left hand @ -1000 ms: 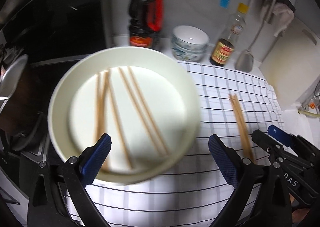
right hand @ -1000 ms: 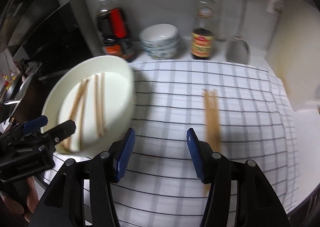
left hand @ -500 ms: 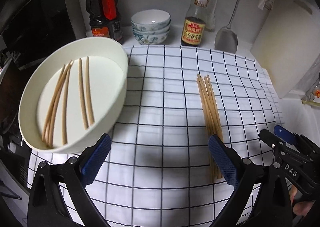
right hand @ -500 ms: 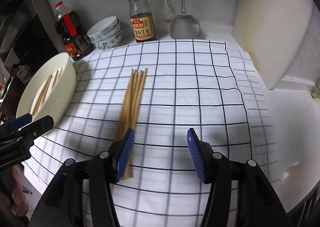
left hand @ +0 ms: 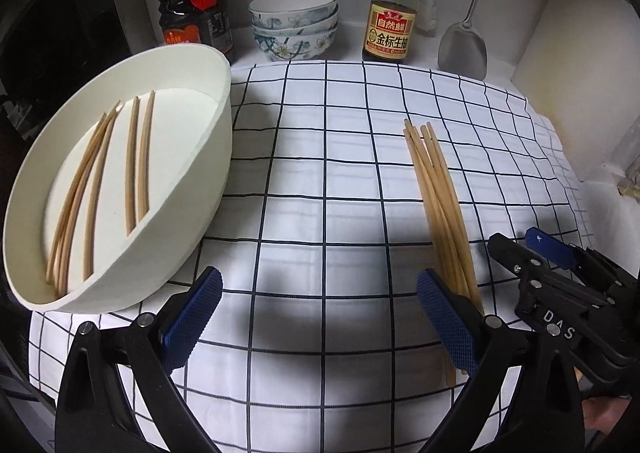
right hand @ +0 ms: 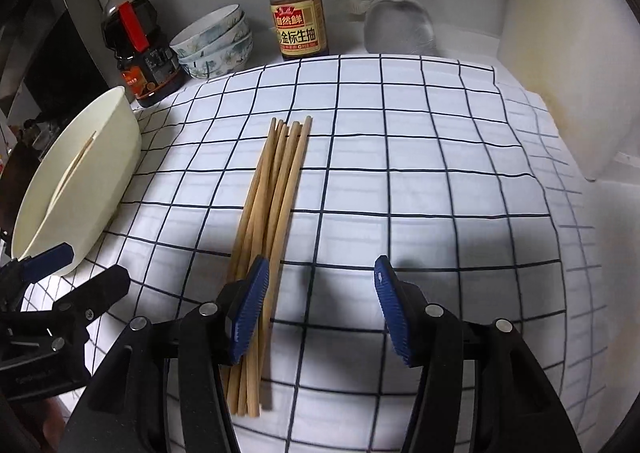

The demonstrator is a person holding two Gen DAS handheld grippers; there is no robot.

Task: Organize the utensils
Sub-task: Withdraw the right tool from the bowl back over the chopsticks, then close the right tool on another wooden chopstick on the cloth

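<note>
A white cloth with a dark grid (left hand: 320, 181) covers the counter and serves as the landmark for everything else; at its left edge sits a wide cream bowl (left hand: 216, 157), tilted in the left wrist view, with several loose chopsticks (left hand: 136, 169) lying lengthwise inside it; beyond the cloth's far edge stand a dark sauce jug with a red handle (left hand: 192, 9), a stack of patterned bowls (left hand: 294, 29), a soy sauce bottle (left hand: 390, 13) and a metal spatula (left hand: 462, 49) leaning on the wall; right of centre on the cloth lies a bundle of chopsticks (right hand: 272, 205), fanned slightly at the far tips.

The left gripper (left hand: 320, 317) hangs over the cloth's near side with its blue pads wide apart and nothing between them; the bundle runs just outside its right-hand pad. The right gripper (right hand: 318, 309) is likewise parted and empty; the bundle passes behind its left pad (right hand: 248, 313), whether touching cannot be told.
</note>
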